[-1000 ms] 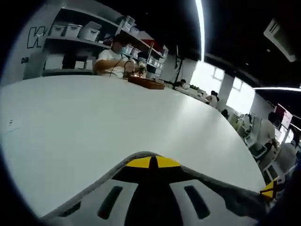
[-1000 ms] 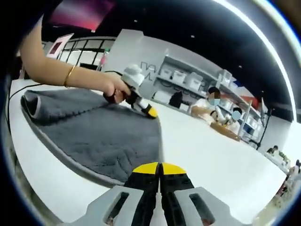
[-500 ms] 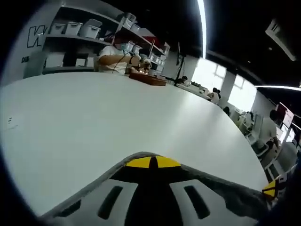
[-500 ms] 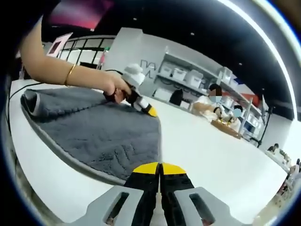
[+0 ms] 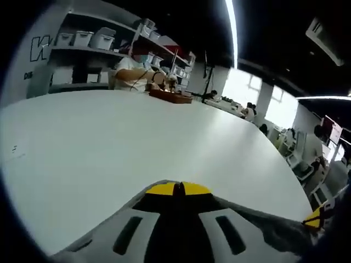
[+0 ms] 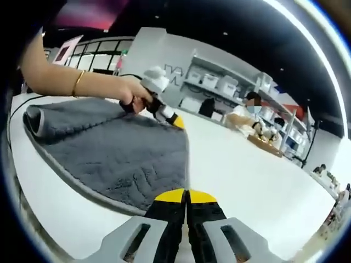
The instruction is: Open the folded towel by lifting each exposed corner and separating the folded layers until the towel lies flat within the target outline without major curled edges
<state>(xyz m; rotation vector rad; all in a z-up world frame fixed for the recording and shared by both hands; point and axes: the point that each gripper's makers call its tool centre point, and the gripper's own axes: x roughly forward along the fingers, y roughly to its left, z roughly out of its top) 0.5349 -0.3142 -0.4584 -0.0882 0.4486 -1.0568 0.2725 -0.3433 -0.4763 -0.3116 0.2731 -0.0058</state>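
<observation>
In the right gripper view, the grey towel (image 6: 118, 156) lies on the white table (image 6: 247, 170), spread to the left of that view, with its far left end rolled into a curl. The right gripper (image 6: 186, 198) sits at the towel's near corner with its 2 yellow-tipped jaws pressed together; the towel edge runs under the tips, but I cannot tell if any cloth is caught between them. At the towel's far corner the left gripper (image 6: 176, 123) is held by a hand (image 6: 133, 93) wearing a gold bangle, its yellow tip down on the cloth.

In the left gripper view, the left gripper (image 5: 176, 189) has its jaws pressed together with the grey towel's hem (image 5: 104, 224) draped across them, so it pinches that corner. The right gripper's yellow tip (image 5: 313, 218) shows at the lower right edge.

Writing: a large dark letter "K" (image 5: 40, 45) on the wall beside the shelves (image 5: 90, 44), with smaller text below too blurred to read. A small printed mark (image 5: 16, 150) on the table is also illegible. People sit at the far end by the storage bins.
</observation>
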